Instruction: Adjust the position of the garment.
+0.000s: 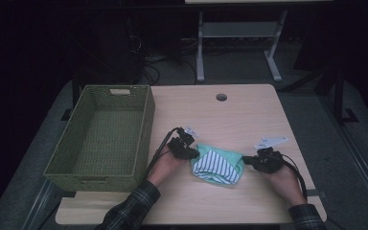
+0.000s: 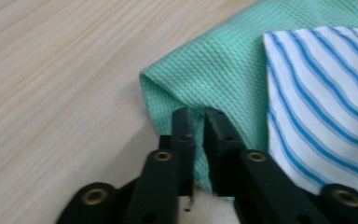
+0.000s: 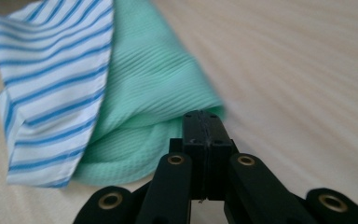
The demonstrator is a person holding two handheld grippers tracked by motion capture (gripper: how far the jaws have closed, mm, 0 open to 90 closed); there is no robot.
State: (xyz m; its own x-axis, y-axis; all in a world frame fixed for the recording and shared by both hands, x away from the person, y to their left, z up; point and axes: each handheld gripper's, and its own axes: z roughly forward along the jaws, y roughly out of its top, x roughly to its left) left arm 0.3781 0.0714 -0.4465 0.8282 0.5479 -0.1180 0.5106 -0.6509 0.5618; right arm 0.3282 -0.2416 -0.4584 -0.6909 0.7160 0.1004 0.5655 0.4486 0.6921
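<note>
High view shows one wooden table [image 1: 230, 115], one green woven basket [image 1: 103, 136] sitting on its left part, and one folded cloth [image 1: 218, 165] lying on the bare wood to the right of the basket, between two handheld grippers. So that's two grippers, two hands, one cloth, one basket. The cloth is mint green waffle fabric on one face and white with blue stripes on the other, and the striped part is folded over on top. The left gripper [image 1: 191, 154] sits at the cloth's left edge, the right gripper [image 1: 249, 160] at its right edge. Left gripper view is the useful one: that gripper [image 2: 198, 114] has its jaws just slightly apart, with a narrow gap, and the green edge of the cloth [image 2: 223, 70] runs up between them; can't tell whether the pads actually press on it. Right gripper view shows the other gripper [image 3: 204, 116] with jaws squeezed together, tips right at a bunched green fold of the cloth [image 3: 149, 79], pinching it.
</note>
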